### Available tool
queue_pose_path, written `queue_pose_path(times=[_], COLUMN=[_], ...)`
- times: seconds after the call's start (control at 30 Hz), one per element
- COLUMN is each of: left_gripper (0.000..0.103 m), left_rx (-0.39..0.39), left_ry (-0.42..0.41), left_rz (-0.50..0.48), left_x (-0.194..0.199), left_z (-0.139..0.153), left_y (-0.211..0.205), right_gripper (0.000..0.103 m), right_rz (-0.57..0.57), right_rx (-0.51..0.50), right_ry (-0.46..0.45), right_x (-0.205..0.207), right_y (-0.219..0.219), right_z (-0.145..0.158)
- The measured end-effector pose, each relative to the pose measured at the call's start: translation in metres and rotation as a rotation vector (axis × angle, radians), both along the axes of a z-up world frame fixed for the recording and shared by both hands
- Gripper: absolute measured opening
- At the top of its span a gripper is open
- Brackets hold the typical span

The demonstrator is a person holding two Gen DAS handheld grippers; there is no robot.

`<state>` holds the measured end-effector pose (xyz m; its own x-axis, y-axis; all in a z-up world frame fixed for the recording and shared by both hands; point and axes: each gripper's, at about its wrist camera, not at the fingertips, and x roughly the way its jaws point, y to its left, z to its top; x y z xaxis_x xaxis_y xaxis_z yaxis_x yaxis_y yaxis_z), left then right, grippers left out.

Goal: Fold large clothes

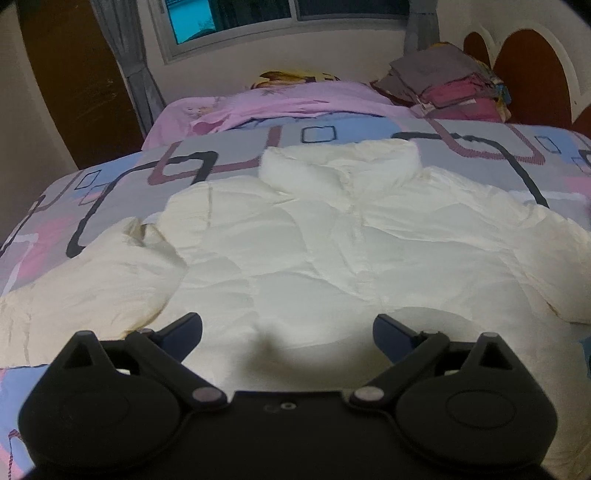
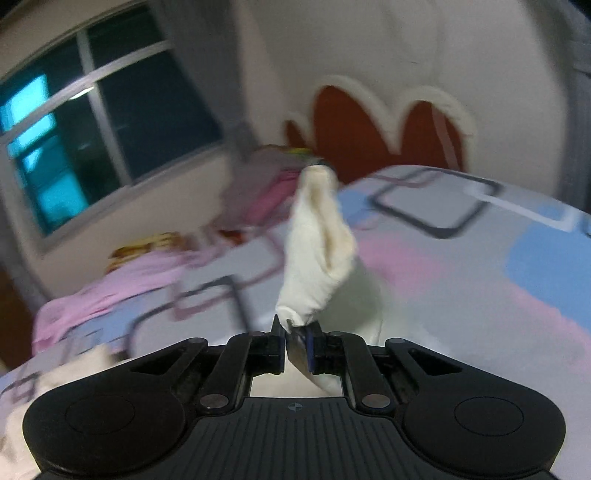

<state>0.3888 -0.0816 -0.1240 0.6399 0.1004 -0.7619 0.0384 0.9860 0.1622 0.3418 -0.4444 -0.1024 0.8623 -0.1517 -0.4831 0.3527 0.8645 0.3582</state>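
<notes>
This is a home bedroom: a bed (image 1: 110, 192) under a patterned quilt, pink bedding (image 1: 295, 99) behind it, a heart-cut headboard (image 1: 532, 74), curtains (image 1: 136, 66) beside a window (image 1: 229, 18), folded clothes (image 1: 447, 85) stacked up.

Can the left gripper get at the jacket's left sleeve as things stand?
Probably yes. The left gripper hovers with jaws open over the jacket, holding nothing, and the sleeve lies flat on the bed just to its left with nothing on it. The right gripper is shut on another part of the jacket.
</notes>
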Motion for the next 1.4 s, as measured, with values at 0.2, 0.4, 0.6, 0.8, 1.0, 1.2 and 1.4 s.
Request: queue_pose_path(times=[0.2, 0.4, 0.6, 0.8, 1.0, 1.2, 1.4], left_gripper=[0.099, 0.099, 0.099, 0.099, 0.099, 0.08, 0.058], left_rx=[-0.04, -0.04, -0.071, -0.158, -0.253, -0.332, -0.403], left_ry=[-0.01, -0.012, -0.005, -0.006, 0.012, 0.064, 0.127], left_rz=[0.054, 0.131, 0.168, 0.127, 0.066, -0.053, -0.063], left_x=[-0.001, 0.0, 0.002, 0.007, 0.022, 0.051, 0.078], left_z=[0.002, 0.001, 0.0, 0.002, -0.005, -0.033, -0.069], left_y=[0.051, 0.109, 0.145, 0.143, 0.122, 0.086, 0.071], right_gripper=[0.01, 0.01, 0.011, 0.095, 0.095, 0.095, 0.094], right_rz=[0.226, 0.407, 0.515, 0.538, 0.486, 0.335, 0.224], right_rx=[-0.005, 0.011, 0.072, 0.019, -0.081, -0.224, -0.244], right_ry=[-0.026, 0.038, 0.156, 0.158, 0.092, 0.146, 0.226], right_x=[0.028, 0.057, 0.072, 0.066, 0.046, 0.01, -0.015], right_y=[0.116, 0.223, 0.281, 0.29, 0.258, 0.19, 0.129], right_z=[0.011, -0.015, -0.055, -0.056, -0.036, -0.038, -0.06])
